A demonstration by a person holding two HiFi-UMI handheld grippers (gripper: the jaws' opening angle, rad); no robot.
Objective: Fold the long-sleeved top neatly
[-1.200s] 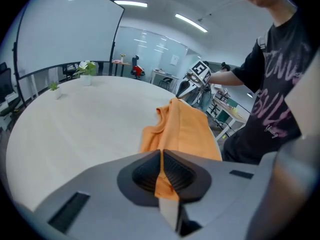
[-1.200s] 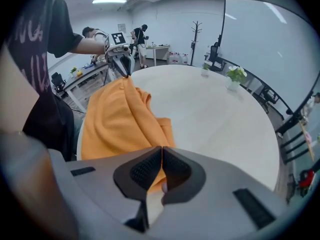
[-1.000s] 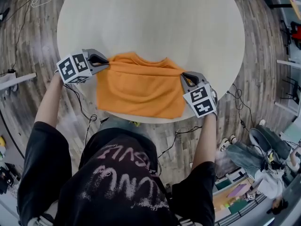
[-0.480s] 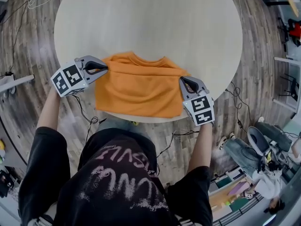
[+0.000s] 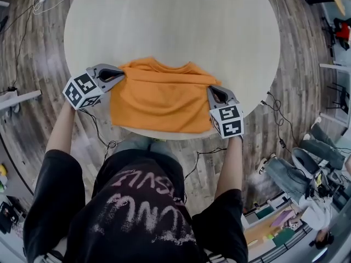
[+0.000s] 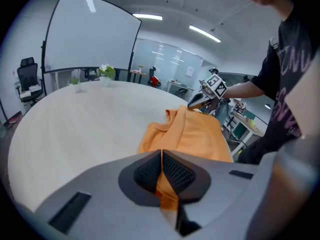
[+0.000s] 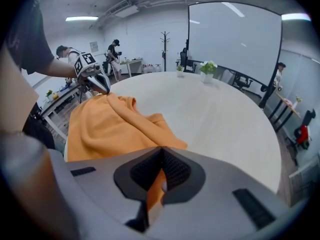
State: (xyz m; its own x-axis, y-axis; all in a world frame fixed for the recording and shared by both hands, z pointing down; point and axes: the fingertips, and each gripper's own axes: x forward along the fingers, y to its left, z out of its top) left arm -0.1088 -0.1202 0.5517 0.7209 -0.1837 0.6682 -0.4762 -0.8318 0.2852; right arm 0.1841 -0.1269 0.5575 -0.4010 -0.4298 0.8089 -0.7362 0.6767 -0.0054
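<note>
At centre left, the left hand-held gripper (image 5: 122, 76) is held angled down and inward, its jaws pinched on the left edge of the orange top (image 5: 159, 97). The top is laid folded at the table's (image 5: 175, 21) near edge, lower centre. At centre right, the right hand-held gripper (image 5: 213, 92) is likewise clamped on the top's right edge.

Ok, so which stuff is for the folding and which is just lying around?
For the job:
- orange top
- left claw and right claw, each shut on one side of it
- round table it lies on

Just around:
- potted plants
- coat stand
- office chair
</note>
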